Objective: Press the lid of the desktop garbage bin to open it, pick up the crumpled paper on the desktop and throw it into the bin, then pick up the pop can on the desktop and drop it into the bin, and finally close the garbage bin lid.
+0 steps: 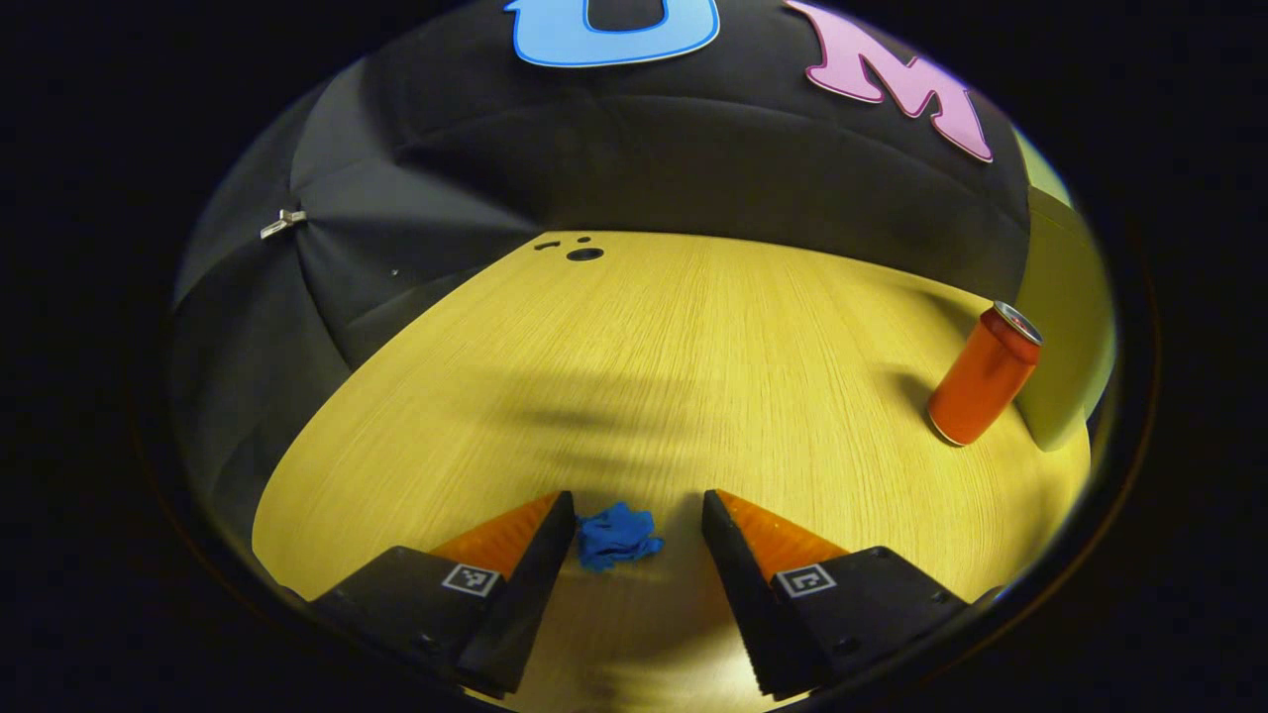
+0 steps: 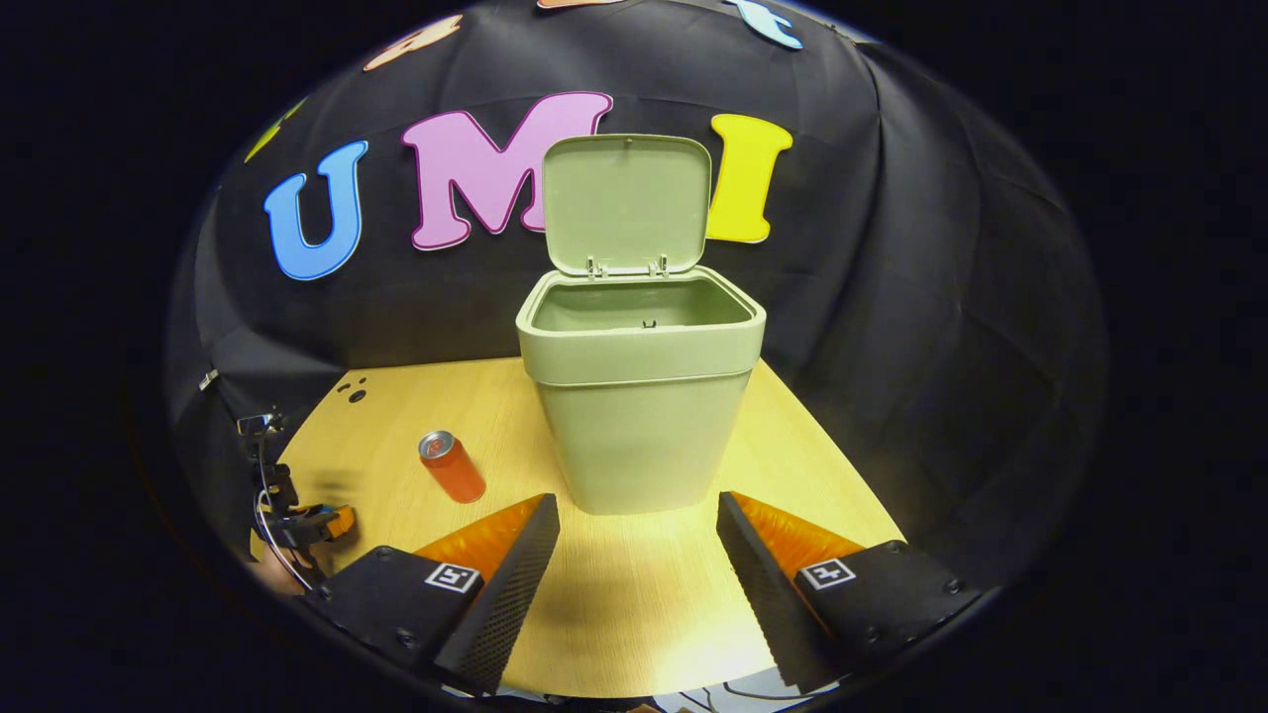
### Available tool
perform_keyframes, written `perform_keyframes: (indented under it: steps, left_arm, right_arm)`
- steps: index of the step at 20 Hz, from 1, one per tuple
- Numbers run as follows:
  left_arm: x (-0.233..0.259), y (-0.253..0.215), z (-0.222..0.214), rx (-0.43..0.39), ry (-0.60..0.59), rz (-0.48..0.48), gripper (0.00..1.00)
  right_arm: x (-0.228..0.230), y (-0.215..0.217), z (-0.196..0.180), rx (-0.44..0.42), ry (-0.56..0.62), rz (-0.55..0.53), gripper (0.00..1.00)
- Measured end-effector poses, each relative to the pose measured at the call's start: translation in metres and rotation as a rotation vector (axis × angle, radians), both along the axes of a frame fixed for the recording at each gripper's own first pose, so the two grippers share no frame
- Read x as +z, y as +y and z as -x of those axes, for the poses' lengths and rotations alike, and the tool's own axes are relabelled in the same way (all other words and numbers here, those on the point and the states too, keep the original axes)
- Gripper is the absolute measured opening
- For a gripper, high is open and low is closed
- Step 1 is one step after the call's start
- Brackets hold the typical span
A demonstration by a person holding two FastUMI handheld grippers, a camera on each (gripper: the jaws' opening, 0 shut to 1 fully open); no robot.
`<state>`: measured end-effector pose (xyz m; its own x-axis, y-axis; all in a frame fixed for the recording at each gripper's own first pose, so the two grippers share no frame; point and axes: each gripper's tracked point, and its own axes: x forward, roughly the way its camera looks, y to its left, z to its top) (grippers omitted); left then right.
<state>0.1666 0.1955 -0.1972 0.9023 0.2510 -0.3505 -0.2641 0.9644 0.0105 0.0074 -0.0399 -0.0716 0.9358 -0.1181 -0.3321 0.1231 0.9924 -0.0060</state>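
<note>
Left gripper [image 1: 639, 520] wide open, empty, straddling the small blue crumpled paper [image 1: 616, 536], which lies nearer one finger: closing may nudge it aside. Right gripper [image 2: 639, 525] open, empty, before the pale green plastic bin [image 2: 639, 416], lid [image 2: 627, 203] up. Orange pop can [image 2: 453, 466] stands beside it. Light wooden surface [image 1: 644, 347]; black cloth wall behind.

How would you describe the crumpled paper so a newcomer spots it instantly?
Start at the wooden desktop. In the left gripper view, look at the near edge, between the open fingers of the left gripper: the crumpled paper lies there. It is a small, blue, wrinkled wad, unlike the upright orange pop can far off beside the green bin.
</note>
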Motion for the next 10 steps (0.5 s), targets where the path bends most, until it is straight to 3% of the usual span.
perform_keyframes:
  steps: [3, 6, 10]
  left_arm:
    - [-0.003, -0.007, 0.002, -0.039, -0.021, -0.017, 0.74]
    - [-0.004, -0.012, 0.006, -0.073, -0.04, -0.05, 0.43]
    - [-0.004, -0.014, 0.011, -0.125, -0.05, -0.041, 0.39]
  right_arm:
    - [-0.001, 0.005, 0.003, 0.001, 0.001, -0.01, 1.0]
    - [-0.004, 0.02, 0.015, 0.018, 0.008, 0.014, 1.0]
    - [-0.004, 0.03, 0.03, 0.027, 0.013, 0.032, 1.0]
